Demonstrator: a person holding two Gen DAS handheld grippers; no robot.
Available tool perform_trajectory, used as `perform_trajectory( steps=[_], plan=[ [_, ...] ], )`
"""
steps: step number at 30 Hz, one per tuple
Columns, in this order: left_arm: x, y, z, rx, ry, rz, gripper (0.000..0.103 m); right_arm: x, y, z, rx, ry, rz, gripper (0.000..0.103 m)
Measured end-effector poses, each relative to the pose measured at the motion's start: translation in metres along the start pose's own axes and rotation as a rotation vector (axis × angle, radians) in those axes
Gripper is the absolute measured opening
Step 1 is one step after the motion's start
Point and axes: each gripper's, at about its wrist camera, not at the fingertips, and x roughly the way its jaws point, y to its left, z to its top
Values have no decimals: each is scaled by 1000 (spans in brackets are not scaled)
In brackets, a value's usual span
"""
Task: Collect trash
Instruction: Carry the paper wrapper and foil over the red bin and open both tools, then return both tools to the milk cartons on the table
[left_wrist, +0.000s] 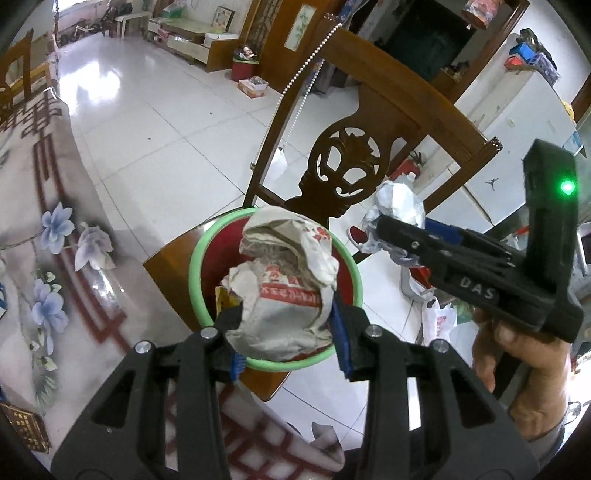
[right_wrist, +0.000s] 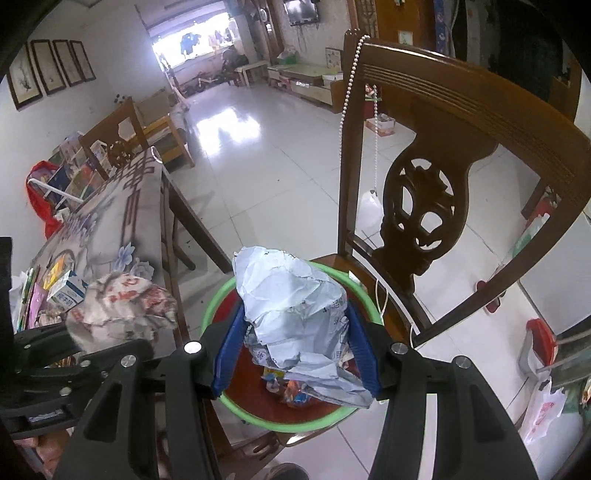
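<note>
Left tongs pinch a crumpled whitish paper wrapper with red print, blue pads pressed into both its sides. Right tongs likewise clamp a crumpled pale blue-grey paper wad between blue pads. Both bundles hang over a red bin with a green rim, which stands on the seat of a dark wooden chair with a carved, pierced back splat. Seen from the right wrist, the bin already holds scraps of coloured packaging at its bottom, directly under the blue-grey wad. A hand grips the right tool's black handle, at the right of the left wrist view. A string of white beads hangs off the chair's top rail. Left of the chair, a table under a flower-printed cover carries small boxes and packets at its near end. White glossy floor tiles run back into the room beyond.
</note>
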Motion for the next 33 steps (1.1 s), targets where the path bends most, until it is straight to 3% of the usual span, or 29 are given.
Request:
perform_trajectory(
  steps=[8,18,19,22,25,27,31,33],
  plan=[
    [9,-3,5,-28,20,-32,37,-1,2,4,-38,-10,-47,52],
    [14,-5,9,-13,24,-32,39,9,4,13,-9,3,7,52],
    [14,-5,10,-15,22,-34,44,10,5,15,-8,2,7,52],
    [11,-3,9,-26,13,-34,78,11,7,17,-6,-2,3,57],
    [7,2,7,-33,10,-31,86,12,10,19,-9,-2,2,62],
    [4,7,4,-38,6,-26,88,12,12,19,-14,2,-8,80],
    [-2,19,-3,-54,2,-2,91,12,15,19,-16,-5,-13,92],
    [-5,26,-5,-66,0,11,93,11,14,20,-9,-12,-15,93]
  ],
)
